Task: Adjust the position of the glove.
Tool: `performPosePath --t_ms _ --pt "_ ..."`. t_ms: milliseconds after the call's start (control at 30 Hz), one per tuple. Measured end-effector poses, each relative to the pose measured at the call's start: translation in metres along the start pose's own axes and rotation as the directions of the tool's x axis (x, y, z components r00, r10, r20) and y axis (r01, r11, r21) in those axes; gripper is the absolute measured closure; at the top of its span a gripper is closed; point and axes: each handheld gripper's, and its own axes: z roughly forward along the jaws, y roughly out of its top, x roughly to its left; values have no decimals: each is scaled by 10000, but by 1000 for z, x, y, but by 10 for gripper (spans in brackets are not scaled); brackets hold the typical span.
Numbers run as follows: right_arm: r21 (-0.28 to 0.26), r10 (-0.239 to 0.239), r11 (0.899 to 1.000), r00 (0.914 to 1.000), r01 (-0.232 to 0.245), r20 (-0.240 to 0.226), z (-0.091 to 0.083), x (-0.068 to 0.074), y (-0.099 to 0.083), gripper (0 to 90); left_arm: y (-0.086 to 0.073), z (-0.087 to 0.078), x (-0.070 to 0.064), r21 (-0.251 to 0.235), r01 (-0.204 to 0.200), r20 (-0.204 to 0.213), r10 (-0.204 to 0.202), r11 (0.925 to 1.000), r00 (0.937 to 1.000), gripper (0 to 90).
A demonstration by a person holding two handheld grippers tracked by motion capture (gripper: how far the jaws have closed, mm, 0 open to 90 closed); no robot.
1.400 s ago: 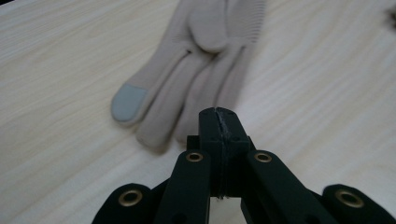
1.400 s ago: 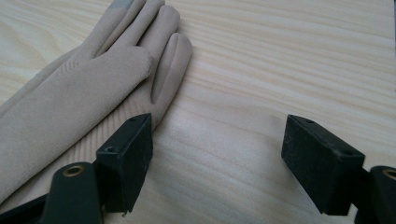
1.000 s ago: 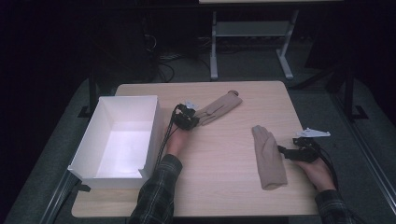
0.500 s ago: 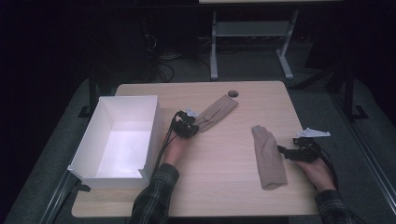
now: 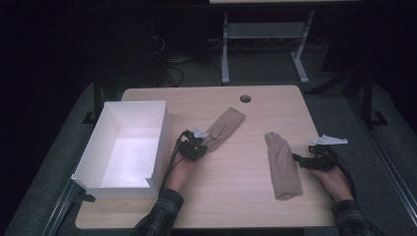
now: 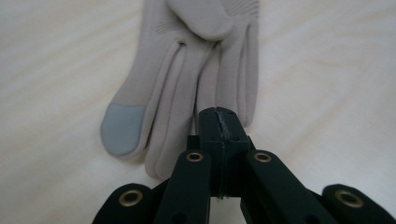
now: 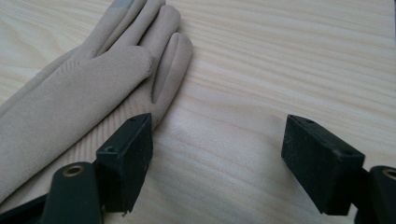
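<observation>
Two beige gloves lie flat on the table. The left glove (image 5: pixel 223 128) lies slanted near the middle, cuff far and to the right, fingers near and to the left, one fingertip grey (image 6: pixel 122 128). The right glove (image 5: pixel 282 164) lies well apart to the right, fingers pointing far, cuff near.

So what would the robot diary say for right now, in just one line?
left tongs: shut at fingertips of far glove | right tongs: open, beside near glove | white box: nothing visible inside
</observation>
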Motion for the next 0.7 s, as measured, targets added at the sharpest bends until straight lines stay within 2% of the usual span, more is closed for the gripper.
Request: performPosePath --t_ms 33,133,200,400,567,600,633,667,700 --pt "-2 -1 10000 10000 1 -6 0 0 0 246 -5 -5 -3 66 -8 233 7 10000 9997 896" --pt "0 -13 10000 10000 13 -15 0 0 0 246 -11 -10 -7 82 59 405 -63 9999 9992 897" --pt "-16 -39 10000 10000 39 -21 0 0 0 246 -19 -18 -13 142 229 713 -238 9996 9972 897" --pt "-20 -37 10000 10000 37 -32 0 0 0 246 -32 -31 -23 237 175 914 -196 9996 9956 896" --pt "-20 -40 10000 10000 40 -34 0 0 0 246 -27 -32 -27 168 125 854 -139 9998 9963 873" --pt "-19 -38 10000 10000 38 -26 0 0 0 246 -21 -30 -27 46 77 842 -81 10000 9964 873" --pt "-19 -38 10000 10000 38 -26 0 0 0 246 -21 -30 -27 46 77 842 -81 10000 9964 874" --pt "-18 -39 10000 10000 39 -33 0 0 0 246 -12 -28 -27 -39 15 888 -12 10000 9960 880" --pt "-18 -39 10000 10000 39 -33 0 0 0 246 -12 -28 -27 -39 15 888 -12 10000 9960 884"
